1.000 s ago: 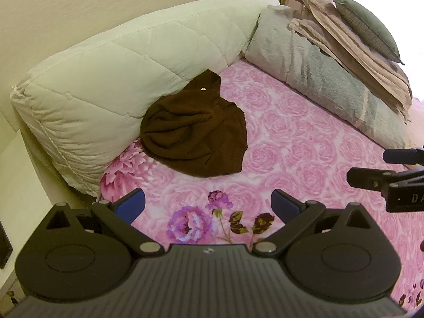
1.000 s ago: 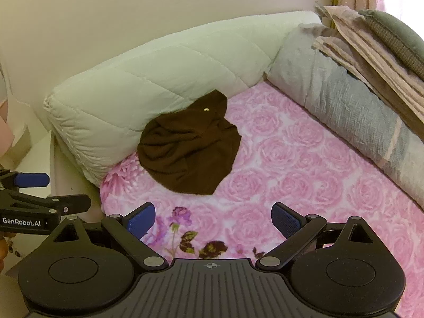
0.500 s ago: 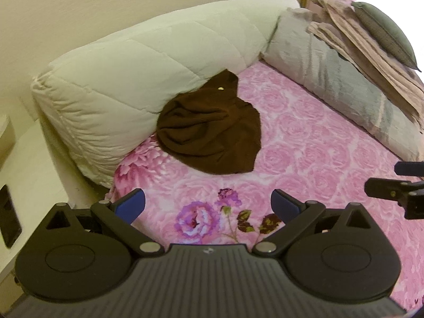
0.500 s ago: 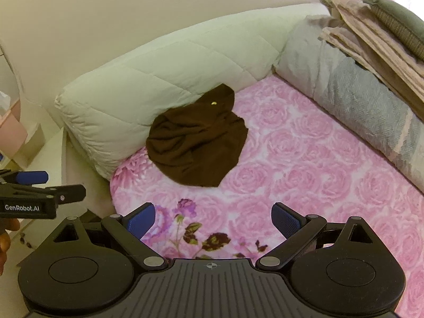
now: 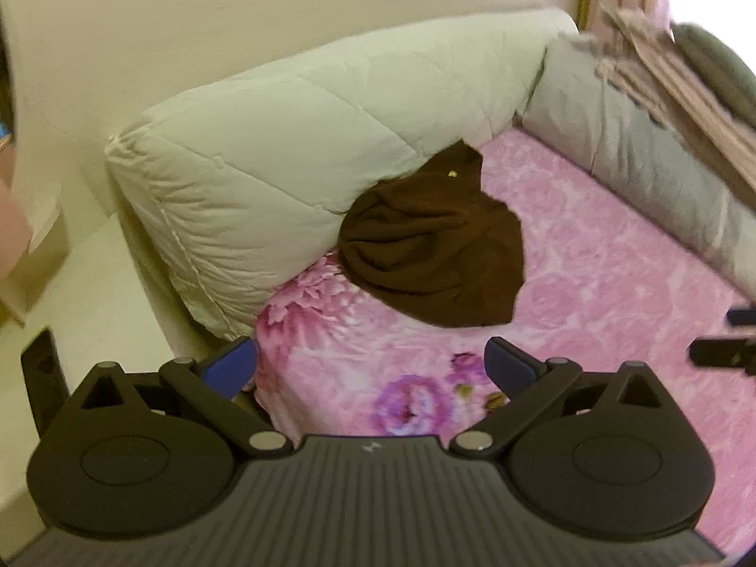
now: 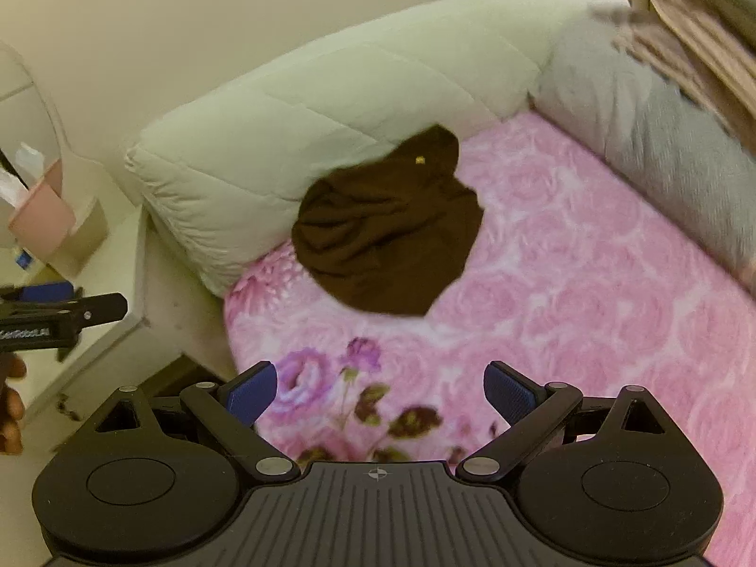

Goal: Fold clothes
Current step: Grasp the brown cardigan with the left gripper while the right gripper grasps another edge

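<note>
Garment (image 5: 434, 245): brown, crumpled on the bed (image 5: 614, 293) (against the quilt (image 5: 293, 141))
Left claw (image 5: 371, 361): wide, empty
Right claw (image 6: 380, 387): wide, empty

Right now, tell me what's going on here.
A person holds a gripper in each hand over a bed with a pink floral sheet. A brown garment lies crumpled against the pale quilted cushion, untouched. The left gripper and the right gripper are both open and empty, short of the garment. Folding has not begun.
</note>
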